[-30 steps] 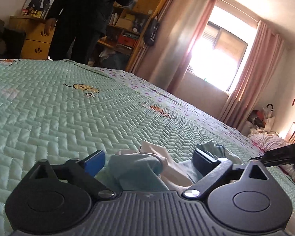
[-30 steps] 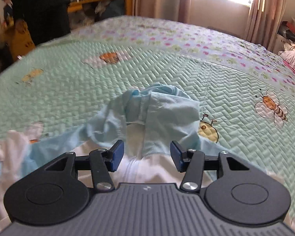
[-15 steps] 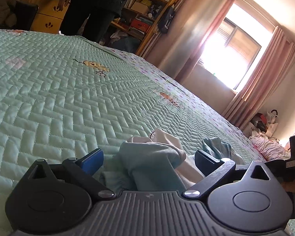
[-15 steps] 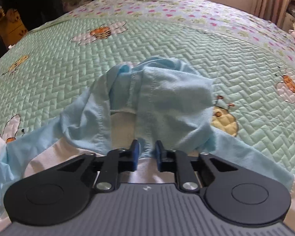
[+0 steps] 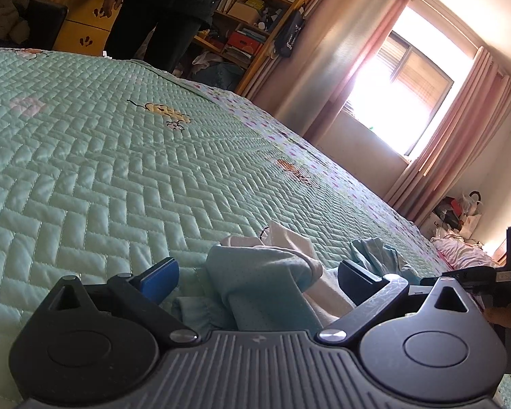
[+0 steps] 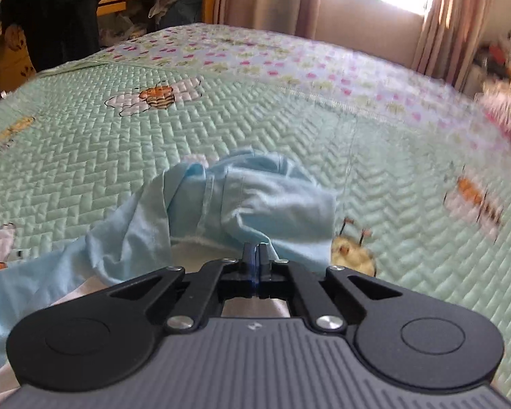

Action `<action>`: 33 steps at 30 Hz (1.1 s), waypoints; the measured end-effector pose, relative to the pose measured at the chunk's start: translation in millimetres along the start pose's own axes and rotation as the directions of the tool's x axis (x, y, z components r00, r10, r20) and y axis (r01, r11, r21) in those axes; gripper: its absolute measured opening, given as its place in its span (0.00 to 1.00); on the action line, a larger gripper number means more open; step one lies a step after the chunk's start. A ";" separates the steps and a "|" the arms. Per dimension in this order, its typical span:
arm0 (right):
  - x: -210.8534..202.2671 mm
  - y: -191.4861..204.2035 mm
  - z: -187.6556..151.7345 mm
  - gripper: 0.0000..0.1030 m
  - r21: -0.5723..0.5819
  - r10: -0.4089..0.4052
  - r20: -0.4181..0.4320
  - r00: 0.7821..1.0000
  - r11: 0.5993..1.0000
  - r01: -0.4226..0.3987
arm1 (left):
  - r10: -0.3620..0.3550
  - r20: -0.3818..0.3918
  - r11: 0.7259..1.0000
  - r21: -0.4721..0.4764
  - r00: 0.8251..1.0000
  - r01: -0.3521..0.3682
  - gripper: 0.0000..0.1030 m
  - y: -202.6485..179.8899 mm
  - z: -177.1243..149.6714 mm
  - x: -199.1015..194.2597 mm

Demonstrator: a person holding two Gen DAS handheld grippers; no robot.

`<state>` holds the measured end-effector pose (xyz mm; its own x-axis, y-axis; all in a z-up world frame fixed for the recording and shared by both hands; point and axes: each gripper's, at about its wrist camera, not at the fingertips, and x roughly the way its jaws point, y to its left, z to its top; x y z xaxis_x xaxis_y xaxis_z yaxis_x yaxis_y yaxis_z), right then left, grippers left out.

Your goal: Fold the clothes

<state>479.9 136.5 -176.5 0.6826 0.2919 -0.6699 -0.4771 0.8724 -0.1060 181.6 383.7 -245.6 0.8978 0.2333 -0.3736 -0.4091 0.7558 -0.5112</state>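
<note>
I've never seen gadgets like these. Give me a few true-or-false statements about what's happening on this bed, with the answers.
1. The right tool is pinched shut on the light blue garment. True.
2. The left tool is clamped tight on the cloth. False: its fingers stand wide apart, with a bunched fold of the garment lying between them, unpressed.
3. The garment is already folded into a neat square. False: it lies crumpled on the quilt.
4. The green quilt has bee pictures stitched on it. True.
5. A person in dark clothes stands beyond the far side of the bed. True.
6. The curtains are fully drawn over the window. False: they hang parted and daylight pours in.
</note>
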 end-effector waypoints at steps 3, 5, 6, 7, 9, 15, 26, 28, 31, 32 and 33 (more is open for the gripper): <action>2.0 15.0 8.3 0.00 -0.105 -0.081 0.054 0.995 0.991 0.086 | -0.005 0.003 1.000 -0.010 1.000 0.005 0.97 2.3 0.3 -0.4; 8.3 19.0 17.6 0.00 -0.155 -0.101 0.055 0.993 0.982 0.109 | -0.011 0.007 1.000 -0.018 1.000 0.011 0.97 4.6 0.3 -0.8; 11.4 20.8 22.1 0.00 -0.177 -0.110 0.054 0.992 0.977 0.118 | -0.012 0.007 1.000 -0.021 1.000 0.012 0.97 5.2 0.2 -0.6; 14.4 19.6 26.1 0.00 -0.168 -0.095 0.031 0.995 0.981 0.099 | -0.013 0.007 1.000 -0.022 1.000 0.013 0.98 5.6 0.1 -0.3; 15.2 12.3 31.2 0.02 -0.101 -0.063 -0.011 0.998 0.993 0.062 | -0.014 0.006 1.000 -0.023 1.000 0.014 0.98 6.3 0.1 0.0; 5.9 1.8 10.3 0.50 0.058 -0.005 -0.080 0.997 0.998 0.009 | -0.013 0.001 1.000 -0.023 1.000 0.013 0.98 5.8 -0.4 0.0; 10.6 18.8 -2.7 0.01 -0.060 -0.097 -0.030 0.995 0.994 0.095 | -0.015 -0.003 1.000 -0.027 1.000 0.015 0.99 6.5 1.3 1.6; 7.5 19.3 9.5 0.01 -0.083 -0.131 0.020 0.991 0.988 0.133 | -0.015 -0.002 0.999 -0.029 1.000 0.015 0.99 6.6 1.3 1.4; 13.1 19.0 27.7 0.01 -0.130 -0.192 0.062 0.979 0.971 0.199 | -0.017 0.000 0.999 -0.033 1.000 0.017 0.99 6.9 1.4 1.0; 16.9 18.5 33.8 0.01 -0.145 -0.208 0.074 0.975 0.965 0.217 | -0.018 0.001 0.999 -0.035 1.000 0.018 0.99 7.1 1.5 0.8; 21.0 19.1 38.8 0.01 -0.158 -0.228 0.086 0.970 0.958 0.239 | -0.018 0.002 0.999 -0.038 1.000 0.019 0.99 7.5 1.5 0.6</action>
<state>506.6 174.5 -164.1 0.8181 0.1181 -0.5628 -0.3817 0.8435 -0.3779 179.3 390.5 -248.6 0.9055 0.2206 -0.3624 -0.3983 0.7365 -0.5468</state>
